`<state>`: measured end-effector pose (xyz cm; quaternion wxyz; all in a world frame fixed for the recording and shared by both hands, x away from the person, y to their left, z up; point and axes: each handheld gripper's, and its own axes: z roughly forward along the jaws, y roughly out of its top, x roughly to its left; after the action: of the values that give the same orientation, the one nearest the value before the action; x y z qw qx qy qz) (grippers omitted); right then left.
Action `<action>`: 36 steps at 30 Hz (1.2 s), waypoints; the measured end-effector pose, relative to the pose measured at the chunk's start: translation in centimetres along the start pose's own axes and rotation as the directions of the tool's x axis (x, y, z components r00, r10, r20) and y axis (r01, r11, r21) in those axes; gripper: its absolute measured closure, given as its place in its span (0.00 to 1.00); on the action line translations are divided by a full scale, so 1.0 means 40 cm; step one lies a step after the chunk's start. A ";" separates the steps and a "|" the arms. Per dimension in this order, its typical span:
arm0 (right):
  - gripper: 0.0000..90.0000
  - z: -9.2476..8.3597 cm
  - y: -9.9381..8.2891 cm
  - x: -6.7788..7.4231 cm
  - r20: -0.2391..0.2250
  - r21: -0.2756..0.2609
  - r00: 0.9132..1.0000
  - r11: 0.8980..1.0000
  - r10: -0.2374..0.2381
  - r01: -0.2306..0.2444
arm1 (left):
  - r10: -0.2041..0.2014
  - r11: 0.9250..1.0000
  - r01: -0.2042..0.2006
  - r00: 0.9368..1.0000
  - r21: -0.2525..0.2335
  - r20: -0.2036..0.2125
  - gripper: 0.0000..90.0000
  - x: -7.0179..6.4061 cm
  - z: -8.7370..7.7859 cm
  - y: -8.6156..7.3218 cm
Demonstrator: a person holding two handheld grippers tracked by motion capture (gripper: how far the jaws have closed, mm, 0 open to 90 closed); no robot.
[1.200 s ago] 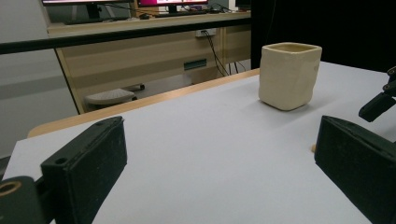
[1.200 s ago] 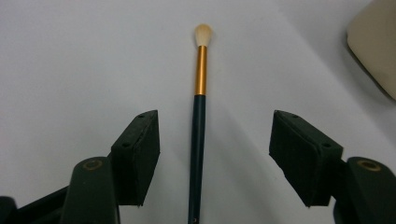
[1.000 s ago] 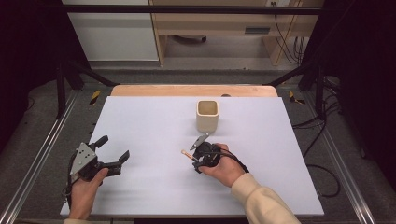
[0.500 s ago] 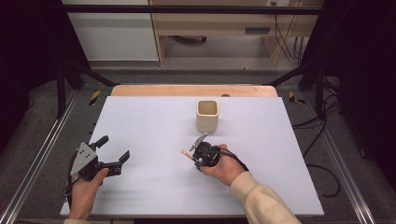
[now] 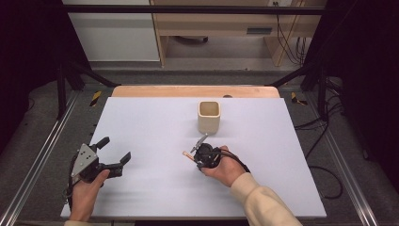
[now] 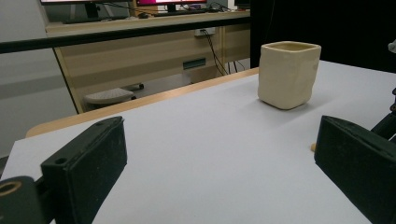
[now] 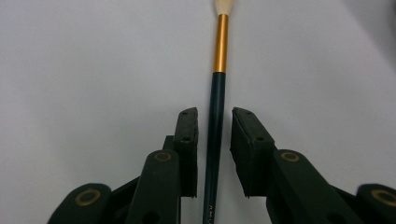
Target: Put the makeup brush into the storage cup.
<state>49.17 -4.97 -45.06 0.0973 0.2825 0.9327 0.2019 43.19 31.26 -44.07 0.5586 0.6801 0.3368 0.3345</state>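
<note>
Nearest me, my left hand [image 5: 84,193] holds the left hand-held gripper [image 5: 114,151] low over the near-left part of the white counter [image 5: 155,127], its jaws spread wide with nothing but bare counter between them; in the left gripper view they stand far apart at the two bottom corners. To the right of it, near the middle of the counter, my right hand [image 5: 226,168] in a cream sleeve [image 5: 263,205] holds the right hand-held gripper [image 7: 214,135] down at the brush [image 7: 215,126], which lies flat on the counter. The right gripper view looks straight along it: the dark handle runs up between the two black pads, then a gold ferrule [image 7: 221,43], then pale bristles [image 7: 223,6] at the top edge. The jaws have just been closing around the handle. The left pad looks to be touching it or nearly so, while a narrow strip of counter shows between the handle and the right pad, so the grip is not yet pressed home. From the high view a pale end of the brush [image 5: 185,153] pokes out to the left of the gripper. Just beyond that gripper stands the cream, square-mouthed cup [image 5: 208,117], upright and apart from the brush. Past the counter's wooden far edge [image 5: 193,91] is grey floor [image 5: 141,77] and a wooden desk [image 5: 221,23].
</note>
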 end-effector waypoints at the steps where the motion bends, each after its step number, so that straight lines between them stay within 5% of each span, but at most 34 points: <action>1: 0.81 0.001 0.000 -0.001 0.000 0.002 1.000 1.000 -0.004 0.004 | 0.000 1.000 0.000 1.000 0.000 0.000 0.02 0.000 0.000 0.000; 36: 0.82 0.003 0.016 -0.016 -0.021 0.031 1.000 0.999 0.015 -0.015 | 0.009 1.000 -0.009 1.000 0.007 0.003 0.02 -0.002 0.003 0.000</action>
<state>50.03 -4.79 -44.86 0.0815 0.2888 0.9345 0.1914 43.23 31.12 -44.11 0.5554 0.6840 0.3339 0.3348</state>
